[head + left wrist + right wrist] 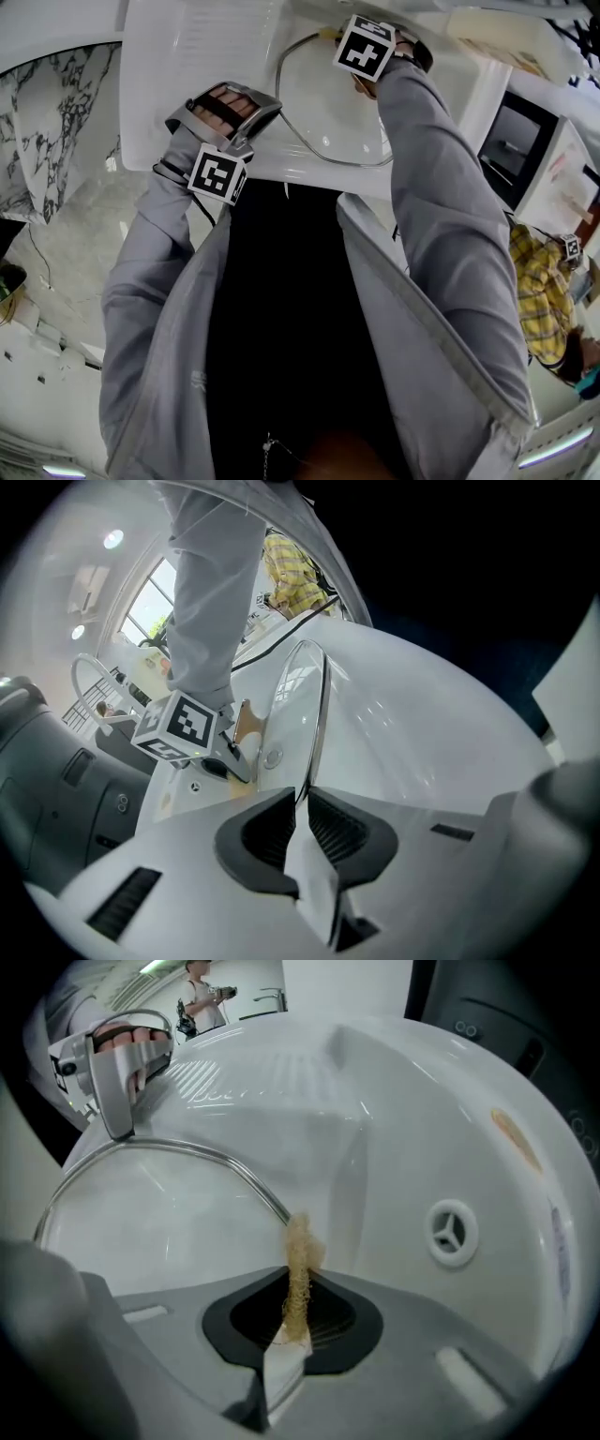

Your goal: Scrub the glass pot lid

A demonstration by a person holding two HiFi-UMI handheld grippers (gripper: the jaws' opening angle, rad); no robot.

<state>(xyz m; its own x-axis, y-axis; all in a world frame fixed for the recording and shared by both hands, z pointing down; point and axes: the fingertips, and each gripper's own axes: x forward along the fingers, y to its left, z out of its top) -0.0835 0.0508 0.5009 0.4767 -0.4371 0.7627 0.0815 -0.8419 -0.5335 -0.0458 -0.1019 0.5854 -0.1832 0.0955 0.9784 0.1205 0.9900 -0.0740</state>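
- a white sink (187, 47) fills the top of the head view, around 12 o'clock.
- the glass pot lid (328, 103) sits inside it, seemingly tipped up on edge, though the angle is hard to judge.
- the left gripper (302, 808) is clamped on the lid's metal rim, at the lid's 9 o'clock.
- the right gripper (298, 1302) pinches a tan fibrous scrubber (298, 1246), held against the rim near the lid's 12 o'clock.
- a round overflow fitting (452, 1232) shows at 3 o'clock in the right gripper view.

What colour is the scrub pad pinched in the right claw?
Pale tan, like straw-coloured fibres. The scrub pad shows best in the right gripper view.
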